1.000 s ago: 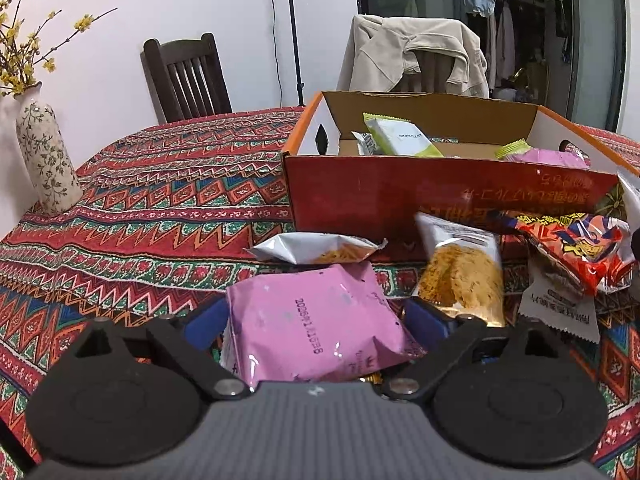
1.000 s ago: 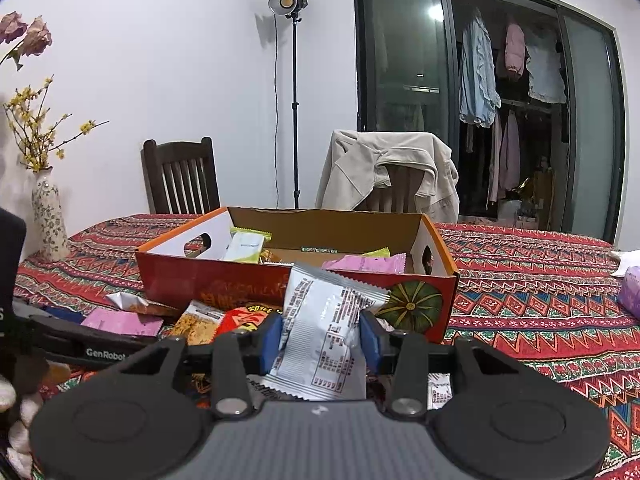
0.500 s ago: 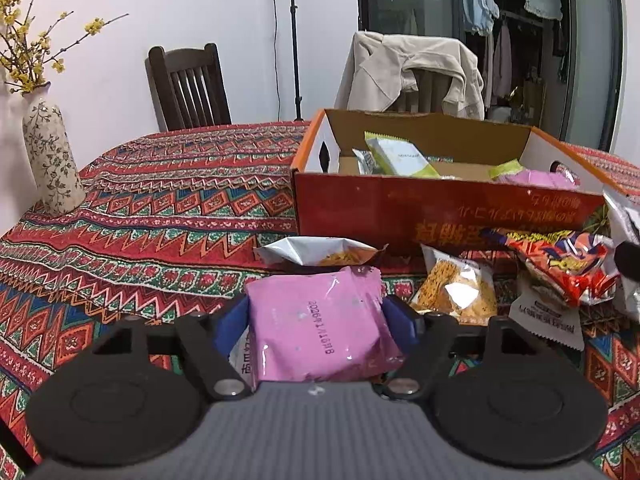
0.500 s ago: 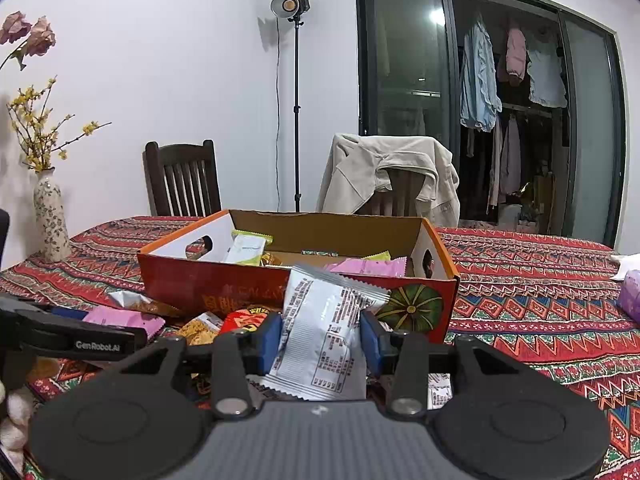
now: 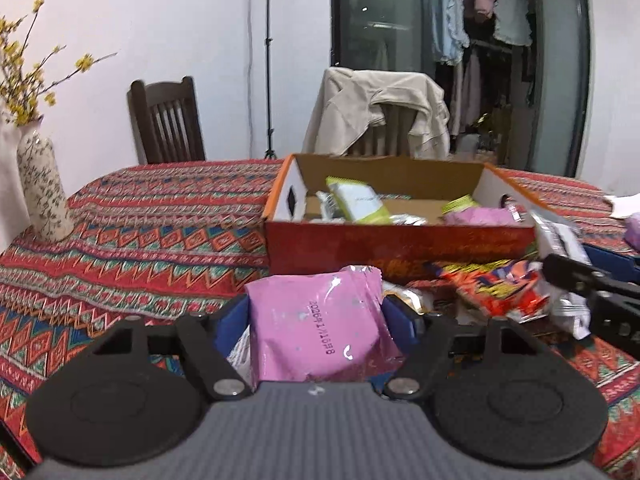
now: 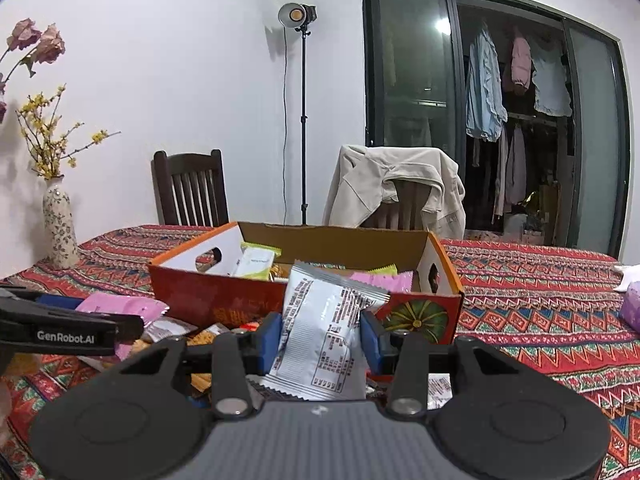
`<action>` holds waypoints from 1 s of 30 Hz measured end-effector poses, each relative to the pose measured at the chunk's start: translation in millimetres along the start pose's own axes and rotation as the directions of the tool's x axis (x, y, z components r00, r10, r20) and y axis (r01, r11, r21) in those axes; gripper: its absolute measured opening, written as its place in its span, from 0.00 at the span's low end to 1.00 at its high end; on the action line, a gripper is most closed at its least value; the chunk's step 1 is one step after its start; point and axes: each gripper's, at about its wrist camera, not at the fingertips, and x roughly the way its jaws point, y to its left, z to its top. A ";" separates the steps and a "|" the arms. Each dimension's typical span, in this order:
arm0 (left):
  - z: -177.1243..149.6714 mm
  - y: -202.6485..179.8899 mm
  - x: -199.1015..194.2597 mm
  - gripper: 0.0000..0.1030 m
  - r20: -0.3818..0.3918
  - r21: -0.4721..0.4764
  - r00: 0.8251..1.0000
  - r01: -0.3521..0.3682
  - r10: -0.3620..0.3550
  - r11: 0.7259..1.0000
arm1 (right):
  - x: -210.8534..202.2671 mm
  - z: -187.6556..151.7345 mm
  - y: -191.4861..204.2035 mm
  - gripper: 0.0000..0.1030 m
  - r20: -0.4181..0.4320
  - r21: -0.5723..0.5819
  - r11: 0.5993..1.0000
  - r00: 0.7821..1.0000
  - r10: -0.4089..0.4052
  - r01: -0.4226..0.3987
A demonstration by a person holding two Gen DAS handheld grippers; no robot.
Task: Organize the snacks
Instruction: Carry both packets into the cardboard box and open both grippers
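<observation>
Patterned red cloth covers the table, and on it the snacks are being gathered toward an open cardboard box, which explains why both packets are carried raised and aimed at it. The left gripper is closed to packet width, its blue pads pressed against both sides of a pink packet that is held clear of the cloth, just short of the box's front wall. The right gripper is likewise clamped on a silver-white packet, held upright in front of the box's near right corner. Inside the box a green-and-white packet and a pink packet are already lodged. Loose snacks, among them an orange-red bag, are left on the cloth between grippers and box. A flowered vase is kept well apart, at the table's left edge.
</observation>
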 end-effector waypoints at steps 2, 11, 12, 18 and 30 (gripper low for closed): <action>7.7 -4.1 -5.3 0.72 0.020 0.011 1.000 0.013 -0.014 1.000 | -3.3 8.0 0.8 0.40 0.012 -0.004 1.000 1.000 0.005 -0.004; 56.1 -21.2 -0.3 0.72 0.073 0.028 0.996 0.040 -0.042 0.999 | 11.6 55.1 -0.5 0.41 0.040 -0.038 0.999 0.999 -0.029 0.031; 61.0 -22.7 3.9 0.72 0.071 0.026 0.997 0.042 -0.043 0.999 | 16.6 59.8 -1.1 0.41 0.039 -0.039 0.999 0.999 -0.035 0.036; 90.7 -30.4 37.4 0.72 0.064 0.012 0.998 0.004 -0.005 1.000 | 53.5 81.5 -5.4 0.41 0.019 -0.039 0.997 0.998 -0.062 0.063; 109.0 -30.8 105.1 0.72 0.063 -0.049 0.997 -0.035 0.038 0.998 | 134.6 80.7 -25.8 0.41 -0.067 0.009 0.996 0.993 -0.093 0.094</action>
